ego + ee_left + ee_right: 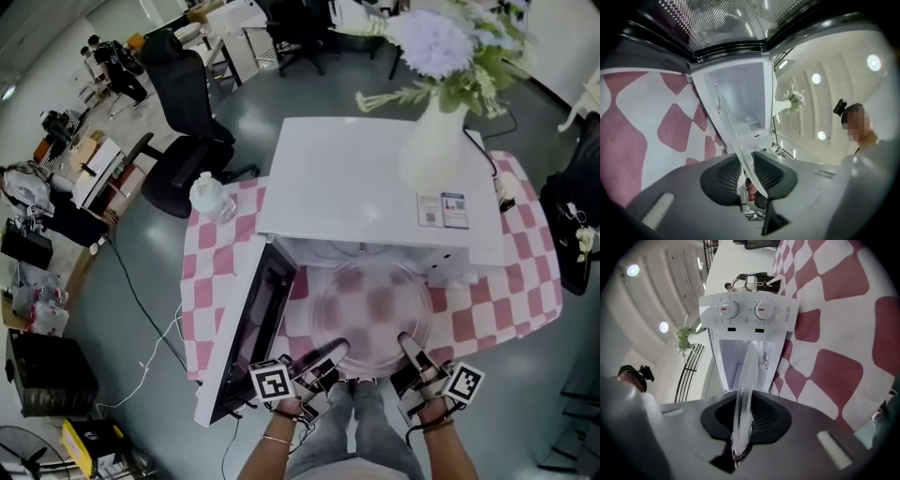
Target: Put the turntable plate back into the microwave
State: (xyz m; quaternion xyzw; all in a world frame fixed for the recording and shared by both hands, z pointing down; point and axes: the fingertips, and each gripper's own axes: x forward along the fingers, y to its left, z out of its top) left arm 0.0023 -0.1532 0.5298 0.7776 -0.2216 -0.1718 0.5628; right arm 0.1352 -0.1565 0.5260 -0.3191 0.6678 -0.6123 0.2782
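Note:
The clear glass turntable plate [370, 305] hangs level in front of the open cavity of the white microwave [375, 178], whose door [248, 328] stands swung out to the left. My left gripper [326, 358] is shut on the plate's near-left rim and my right gripper [411, 354] on its near-right rim. In the left gripper view the plate [740, 140] runs edge-on between the pads of the left gripper [749, 176], toward the cavity [740, 98]. The right gripper view shows the plate [746, 380] clamped in the right gripper [743, 420], below the control dials [750, 310].
A white vase of flowers [436, 141] stands on the microwave's top. A water bottle [211, 197] sits at the back left of the pink-checked tablecloth [525, 281]. A black office chair [183, 141] stands behind the table. A person's legs show below the plate.

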